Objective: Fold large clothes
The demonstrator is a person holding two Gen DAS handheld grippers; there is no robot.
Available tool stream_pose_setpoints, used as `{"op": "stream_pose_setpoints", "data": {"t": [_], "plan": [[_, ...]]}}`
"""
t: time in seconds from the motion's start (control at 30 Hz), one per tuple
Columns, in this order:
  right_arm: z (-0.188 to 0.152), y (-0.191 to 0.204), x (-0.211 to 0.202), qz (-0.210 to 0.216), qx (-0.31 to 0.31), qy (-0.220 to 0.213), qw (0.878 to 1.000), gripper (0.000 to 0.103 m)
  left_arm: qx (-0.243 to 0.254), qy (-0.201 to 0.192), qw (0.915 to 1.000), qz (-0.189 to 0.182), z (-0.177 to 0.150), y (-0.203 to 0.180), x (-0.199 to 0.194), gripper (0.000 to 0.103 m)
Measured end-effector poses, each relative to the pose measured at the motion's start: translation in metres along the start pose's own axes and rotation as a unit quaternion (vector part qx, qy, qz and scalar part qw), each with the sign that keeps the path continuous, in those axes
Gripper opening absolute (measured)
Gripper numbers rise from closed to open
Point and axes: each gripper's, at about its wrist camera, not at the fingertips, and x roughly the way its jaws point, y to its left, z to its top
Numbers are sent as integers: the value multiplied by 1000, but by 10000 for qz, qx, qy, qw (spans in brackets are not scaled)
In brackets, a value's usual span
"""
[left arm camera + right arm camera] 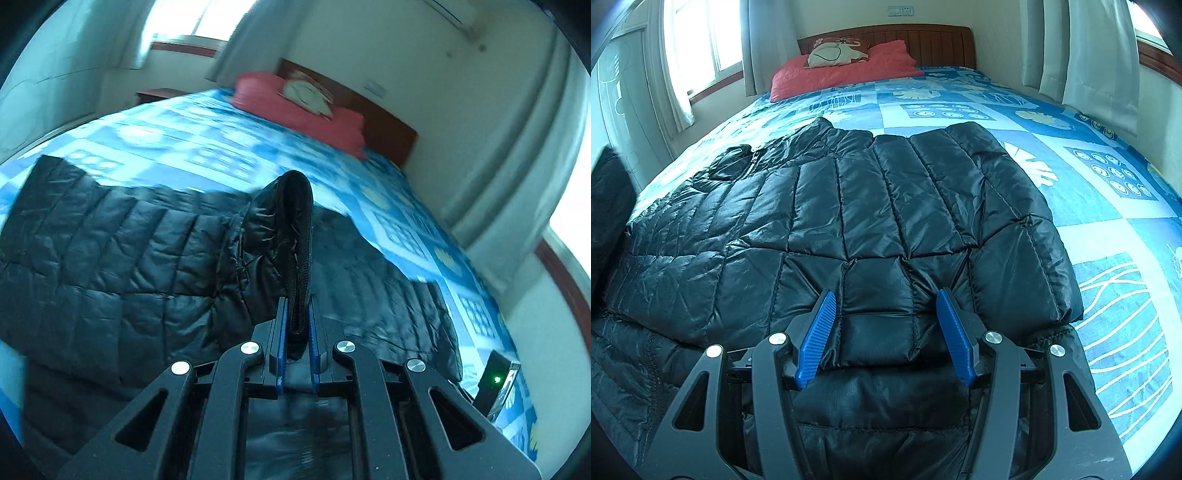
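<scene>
A black quilted puffer jacket [868,206] lies spread across the blue patterned bed [1108,206]. In the left wrist view the jacket [110,251] fills the lower left, and one of its sleeves is lifted off it. My left gripper [297,301] is shut on the sleeve's cuff [295,221], which stands up between the blue pads. My right gripper [886,293] hovers open over the jacket's near folded edge. Its blue fingers [816,339] stand apart on either side of a padded panel, not pressing it. A dark blurred shape [609,206] shows at the left edge.
A red pillow [849,70] with a patterned cushion lies by the wooden headboard [923,40]. Windows with pale curtains [1089,48] flank the bed. A black device with a green light [495,380] sits at the jacket's right edge. Bare bedspread lies right of the jacket.
</scene>
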Motion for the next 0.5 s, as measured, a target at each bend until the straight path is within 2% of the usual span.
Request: {"op": "stream_pose_setpoints", "data": {"t": [0.17,0.37,0.5], "plan": [[-1,-3,0,69,63,-27,10000,57,290,425,9987,-69,-20,-36,42,10],[-1,-2,-1,75,70,-33,9999,57,559,781,9954,36,-41,-48,67,10],[-2,0,-2,61,64,-33,10000,58,547,914,9943,81,-47,-51,78,12]]}}
